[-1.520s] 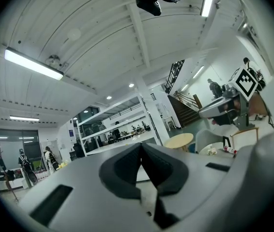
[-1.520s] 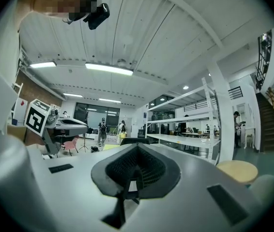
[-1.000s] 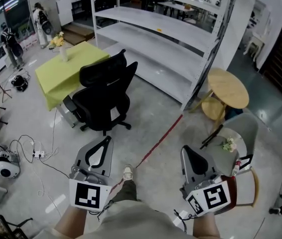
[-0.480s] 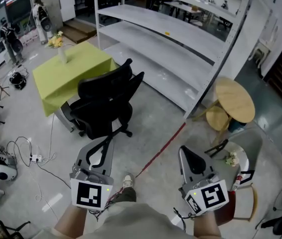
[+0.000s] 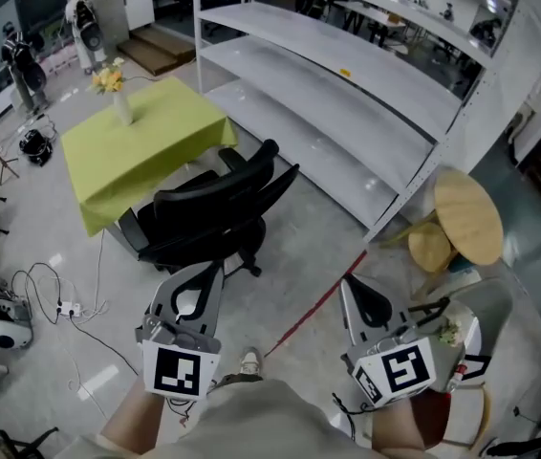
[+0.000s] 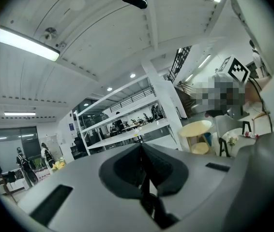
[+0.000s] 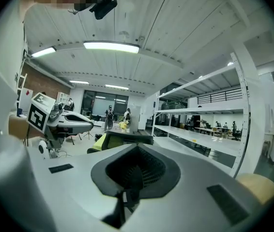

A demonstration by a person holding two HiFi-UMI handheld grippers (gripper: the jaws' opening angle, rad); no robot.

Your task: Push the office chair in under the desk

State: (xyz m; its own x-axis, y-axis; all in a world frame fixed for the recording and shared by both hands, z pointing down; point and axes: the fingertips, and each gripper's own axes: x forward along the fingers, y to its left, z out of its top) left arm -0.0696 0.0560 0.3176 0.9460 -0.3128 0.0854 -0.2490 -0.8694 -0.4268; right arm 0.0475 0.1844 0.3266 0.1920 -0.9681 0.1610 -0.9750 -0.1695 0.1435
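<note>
A black office chair [image 5: 215, 210] stands on the grey floor at the near corner of the desk with the yellow-green cloth [image 5: 141, 142], its backrest toward me. The chair's top edge [image 7: 125, 138] also shows in the right gripper view. My left gripper [image 5: 214, 268] is shut and empty, a short way in front of the backrest and apart from it. My right gripper [image 5: 347, 281] is also shut and empty, further right, over bare floor. In the left gripper view the shut left gripper [image 6: 141, 147] faces the shelving. A vase of yellow flowers [image 5: 118, 92] stands on the desk.
White metal shelving [image 5: 347, 94] runs behind the chair. A round wooden table [image 5: 469, 213] and a stool [image 5: 431, 247] stand at the right. A red floor line [image 5: 318, 299] runs between my grippers. Cables [image 5: 60, 299] lie at the left. People [image 5: 84, 22] stand far left.
Both grippers have travelled forward toward the chair, still shut. The chair, desk and shelving have come closer and sit lower in the head view.
</note>
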